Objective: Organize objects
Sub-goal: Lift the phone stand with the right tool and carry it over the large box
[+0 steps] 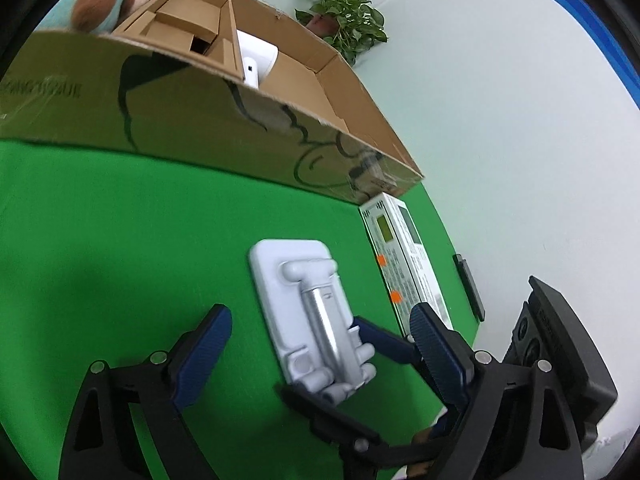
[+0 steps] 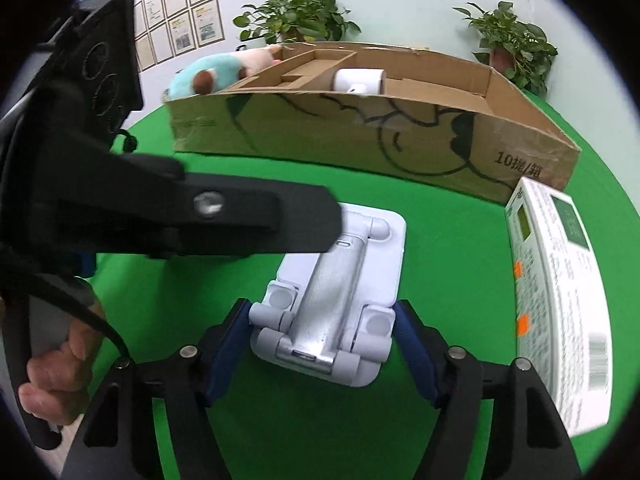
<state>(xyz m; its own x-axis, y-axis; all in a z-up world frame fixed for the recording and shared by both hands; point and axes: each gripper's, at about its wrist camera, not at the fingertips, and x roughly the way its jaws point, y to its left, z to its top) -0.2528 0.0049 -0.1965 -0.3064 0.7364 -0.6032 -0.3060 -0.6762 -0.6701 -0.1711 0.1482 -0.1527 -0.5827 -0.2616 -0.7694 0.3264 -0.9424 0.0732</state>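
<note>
A person's bare hand (image 2: 56,372) grips a black handle at the far left of the right wrist view, and the left gripper (image 1: 320,348) reaches across above the green desk (image 2: 300,420) from that side. Its jaws are spread wide and hold nothing; in its own view they hover over the near end of a pale grey folding phone stand (image 1: 304,316). The stand lies flat on the desk near the middle, folded, with its silver arm on top. Its long axis runs from the cameras toward the cardboard box (image 2: 320,132), hinge end farthest away, slightly tilted to the right. The right gripper (image 2: 320,344) straddles the stand's near end, one blue pad just beside each side; whether the pads touch it cannot be told. The long open box stands behind, holding a teal plush toy (image 2: 208,74) at its left end, cardboard inserts, and a white cylinder (image 2: 360,80). To the right of the stand lies a white printed carton (image 2: 560,300), one end near the box's right corner.
</note>
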